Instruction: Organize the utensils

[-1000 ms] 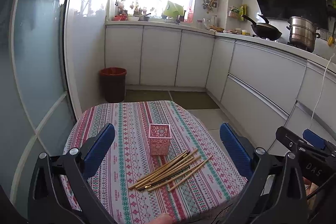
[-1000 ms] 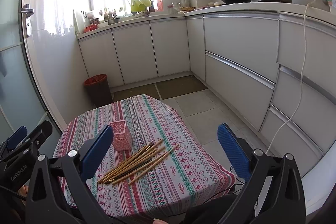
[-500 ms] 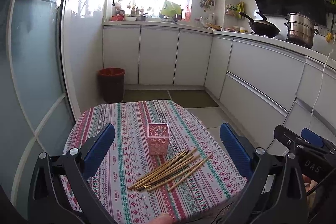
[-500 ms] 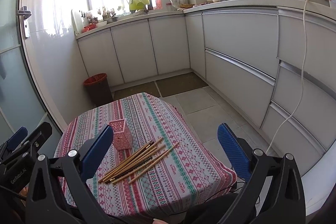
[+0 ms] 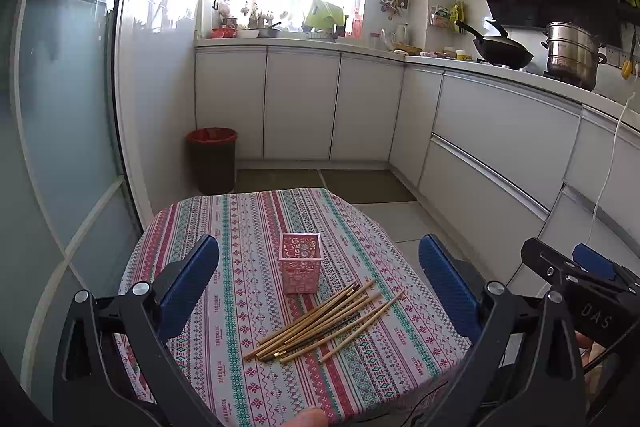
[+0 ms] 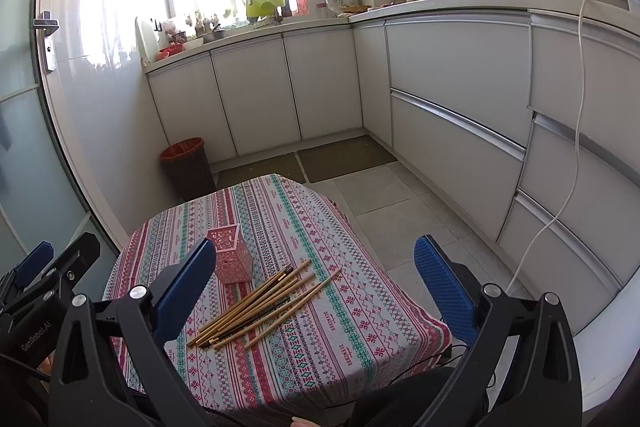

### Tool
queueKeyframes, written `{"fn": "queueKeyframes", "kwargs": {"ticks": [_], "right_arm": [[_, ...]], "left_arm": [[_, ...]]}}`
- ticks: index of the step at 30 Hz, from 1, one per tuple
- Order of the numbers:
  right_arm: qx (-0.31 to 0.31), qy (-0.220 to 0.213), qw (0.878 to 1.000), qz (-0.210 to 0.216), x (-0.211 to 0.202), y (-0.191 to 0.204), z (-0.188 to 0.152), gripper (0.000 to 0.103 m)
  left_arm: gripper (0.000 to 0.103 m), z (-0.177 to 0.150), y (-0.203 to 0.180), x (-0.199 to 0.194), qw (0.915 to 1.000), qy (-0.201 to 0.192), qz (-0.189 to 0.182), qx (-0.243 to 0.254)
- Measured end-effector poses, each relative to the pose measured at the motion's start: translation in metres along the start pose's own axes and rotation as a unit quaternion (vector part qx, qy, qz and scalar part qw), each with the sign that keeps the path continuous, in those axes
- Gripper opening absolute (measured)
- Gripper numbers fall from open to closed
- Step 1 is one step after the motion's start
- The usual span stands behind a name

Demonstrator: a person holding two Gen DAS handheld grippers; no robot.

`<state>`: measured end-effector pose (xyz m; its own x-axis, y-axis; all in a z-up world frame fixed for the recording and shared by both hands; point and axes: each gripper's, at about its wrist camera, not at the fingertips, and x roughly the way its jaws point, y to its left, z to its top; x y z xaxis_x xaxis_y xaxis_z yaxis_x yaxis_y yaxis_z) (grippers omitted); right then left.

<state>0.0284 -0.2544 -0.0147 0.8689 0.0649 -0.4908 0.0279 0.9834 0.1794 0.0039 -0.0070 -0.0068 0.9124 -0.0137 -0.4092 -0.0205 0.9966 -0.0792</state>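
Observation:
Several wooden chopsticks (image 5: 320, 321) lie in a loose bundle on the patterned tablecloth (image 5: 240, 227), just in front of a pink perforated square holder (image 5: 300, 269) that stands upright. Both also show in the right wrist view: the chopsticks (image 6: 260, 309) and the holder (image 6: 232, 257). My left gripper (image 5: 320, 279) is open and empty, held above the near side of the table. My right gripper (image 6: 316, 279) is open and empty, to the right of the left one, also above the table.
A red bin (image 5: 212, 159) stands on the floor beyond the table. White cabinets (image 5: 300, 107) run along the back and right. A glass door (image 5: 60, 107) is on the left. A wok (image 5: 502, 51) and steel pot (image 5: 572, 53) sit on the counter.
Both grippers have tilted or risen slightly, so the table sits a little lower in view. The chopsticks and holder have not moved.

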Motion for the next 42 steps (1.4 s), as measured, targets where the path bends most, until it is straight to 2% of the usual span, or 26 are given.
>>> {"fn": "queueKeyframes", "kwargs": {"ticks": [34,36,38,40,42], "right_arm": [[0.007,0.009,1.000,0.002,0.005,-0.004,-0.004,0.097],[0.019,0.011,1.000,0.004,0.009,-0.010,-0.004,0.097],[0.048,0.022,0.999,0.010,0.018,-0.024,-0.005,0.097],[0.091,0.040,0.995,0.016,0.033,-0.047,-0.006,0.097],[0.124,0.060,0.990,0.017,0.052,-0.070,-0.009,0.097]], "left_arm": [[0.096,-0.001,-0.001,0.005,1.0000,0.008,0.001,-0.001],[0.096,-0.003,-0.001,0.015,0.9996,0.029,-0.004,0.002],[0.096,-0.005,-0.005,0.038,0.9969,0.076,-0.012,0.018],[0.096,-0.011,-0.010,0.067,0.9891,0.140,-0.025,0.039],[0.096,-0.021,-0.021,0.099,0.9768,0.198,-0.041,0.070]]}}
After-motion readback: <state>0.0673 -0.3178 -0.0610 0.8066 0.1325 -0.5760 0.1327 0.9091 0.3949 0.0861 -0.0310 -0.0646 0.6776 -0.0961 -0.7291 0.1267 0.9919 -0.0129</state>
